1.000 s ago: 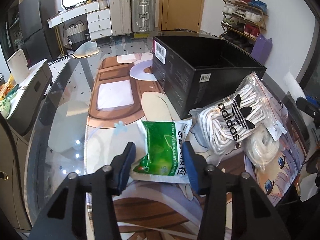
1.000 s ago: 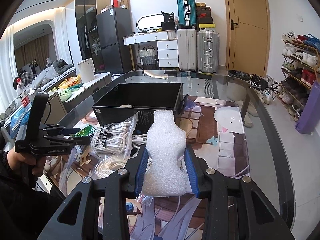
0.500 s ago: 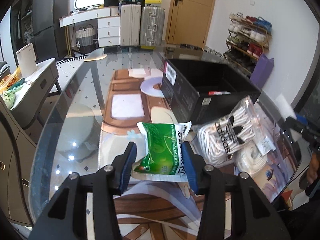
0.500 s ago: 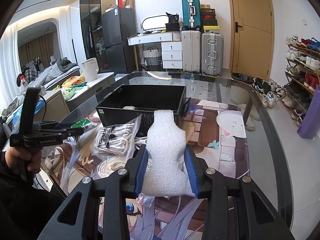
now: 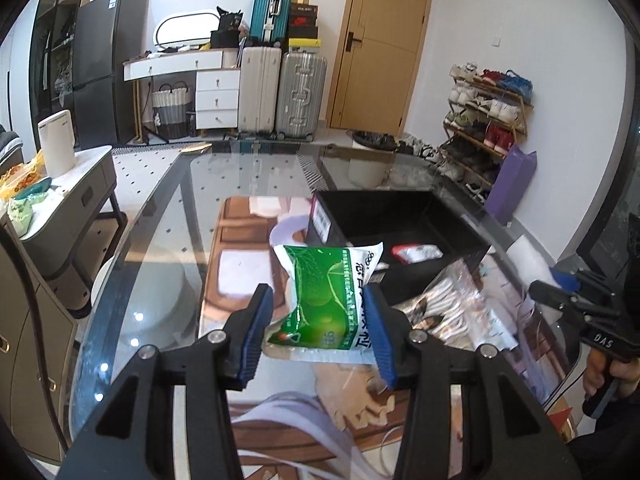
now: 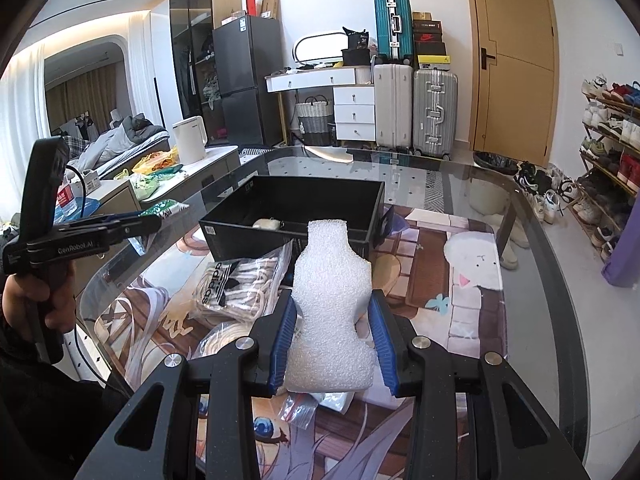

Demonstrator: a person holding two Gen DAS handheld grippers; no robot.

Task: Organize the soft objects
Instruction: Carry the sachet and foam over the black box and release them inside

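My left gripper point(image 5: 318, 320) is shut on a green and white soft packet point(image 5: 326, 296) and holds it in the air, left of the black box point(image 5: 400, 220). It also shows in the right wrist view point(image 6: 132, 222) with the packet point(image 6: 166, 208). My right gripper point(image 6: 332, 328) is shut on a white foam piece point(image 6: 330, 308), held above the table in front of the black box point(image 6: 296, 216). The box holds a red and white packet point(image 5: 416, 252) and a pale object point(image 6: 266, 223).
An Adidas bag of white cord point(image 6: 240, 284) and a second bag of white cord point(image 6: 224, 340) lie on the printed mat point(image 6: 452, 300) on the glass table point(image 6: 560, 280). Small clear bags point(image 6: 300, 408) lie near my right gripper. The table edge is close on the left.
My left gripper has lifted the green packet off the table and tilted up, so more of the room shows. My right gripper has risen slightly with the foam piece.
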